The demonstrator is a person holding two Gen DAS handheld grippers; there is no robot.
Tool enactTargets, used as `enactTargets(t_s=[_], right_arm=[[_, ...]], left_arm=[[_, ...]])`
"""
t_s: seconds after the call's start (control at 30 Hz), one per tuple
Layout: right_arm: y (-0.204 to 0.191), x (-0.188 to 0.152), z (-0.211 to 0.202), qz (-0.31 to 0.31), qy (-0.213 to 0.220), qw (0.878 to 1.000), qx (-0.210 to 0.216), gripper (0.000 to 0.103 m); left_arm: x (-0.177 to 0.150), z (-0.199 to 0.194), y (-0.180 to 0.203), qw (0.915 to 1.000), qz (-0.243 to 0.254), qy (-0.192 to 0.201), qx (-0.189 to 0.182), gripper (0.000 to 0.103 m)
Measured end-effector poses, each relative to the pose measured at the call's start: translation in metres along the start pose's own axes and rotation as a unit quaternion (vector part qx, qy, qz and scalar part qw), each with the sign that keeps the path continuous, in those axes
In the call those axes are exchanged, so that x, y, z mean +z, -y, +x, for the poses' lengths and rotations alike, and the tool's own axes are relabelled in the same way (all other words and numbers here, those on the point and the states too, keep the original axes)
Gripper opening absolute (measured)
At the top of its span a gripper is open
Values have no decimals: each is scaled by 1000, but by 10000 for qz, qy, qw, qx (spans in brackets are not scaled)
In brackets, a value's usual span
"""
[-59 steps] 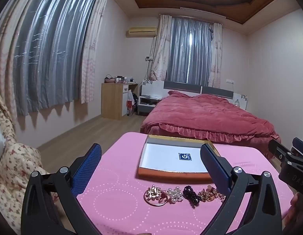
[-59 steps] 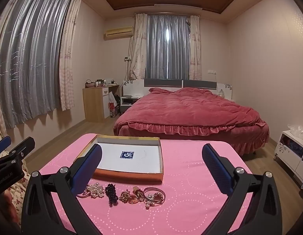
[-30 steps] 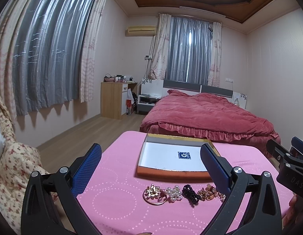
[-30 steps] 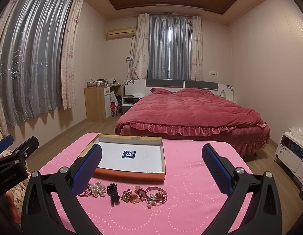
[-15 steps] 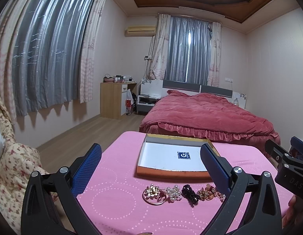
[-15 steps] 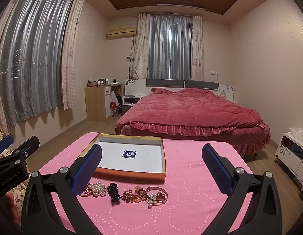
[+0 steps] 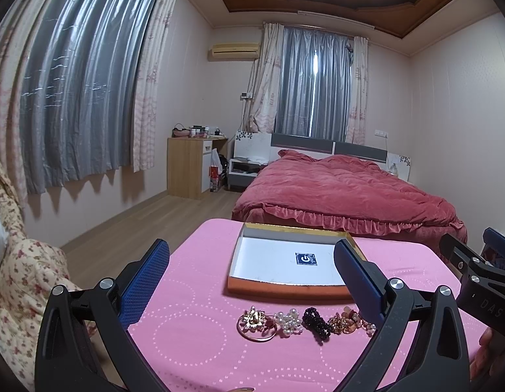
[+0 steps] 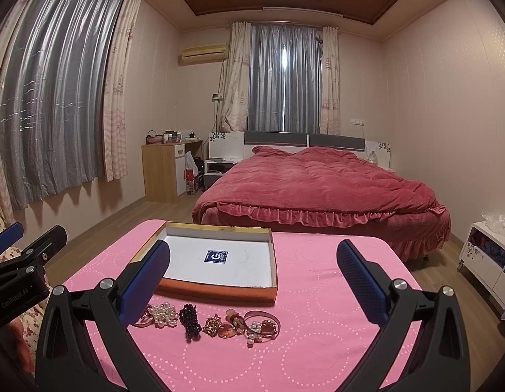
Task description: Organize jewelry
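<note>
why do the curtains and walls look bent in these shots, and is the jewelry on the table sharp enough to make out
Left wrist view: fisheye bends the side curtain and darkens the corners; the jewelry row is sharp, partly hidden by the left gripper. Right wrist view: same bowing, bright slit in the far curtains; beads sharp between the right gripper fingers.

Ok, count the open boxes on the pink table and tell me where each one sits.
1. The open box sits on the pink table, just behind the row of jewelry; nothing but a small blue sticker shows inside it. No other box shows in either view.
</note>
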State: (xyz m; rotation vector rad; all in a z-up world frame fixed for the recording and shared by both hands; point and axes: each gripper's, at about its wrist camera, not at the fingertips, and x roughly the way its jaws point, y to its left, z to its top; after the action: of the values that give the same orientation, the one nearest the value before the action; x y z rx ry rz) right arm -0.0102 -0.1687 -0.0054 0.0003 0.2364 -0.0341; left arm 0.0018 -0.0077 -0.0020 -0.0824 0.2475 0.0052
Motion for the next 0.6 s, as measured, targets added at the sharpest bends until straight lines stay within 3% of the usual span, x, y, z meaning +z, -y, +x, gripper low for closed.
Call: enactTargets(t_s=[0.6], right_arm=[[1,-2,1,-24,-22,10000,42,0]], left_arm=[[1,-1,-1,10000,-3,5,19,97]])
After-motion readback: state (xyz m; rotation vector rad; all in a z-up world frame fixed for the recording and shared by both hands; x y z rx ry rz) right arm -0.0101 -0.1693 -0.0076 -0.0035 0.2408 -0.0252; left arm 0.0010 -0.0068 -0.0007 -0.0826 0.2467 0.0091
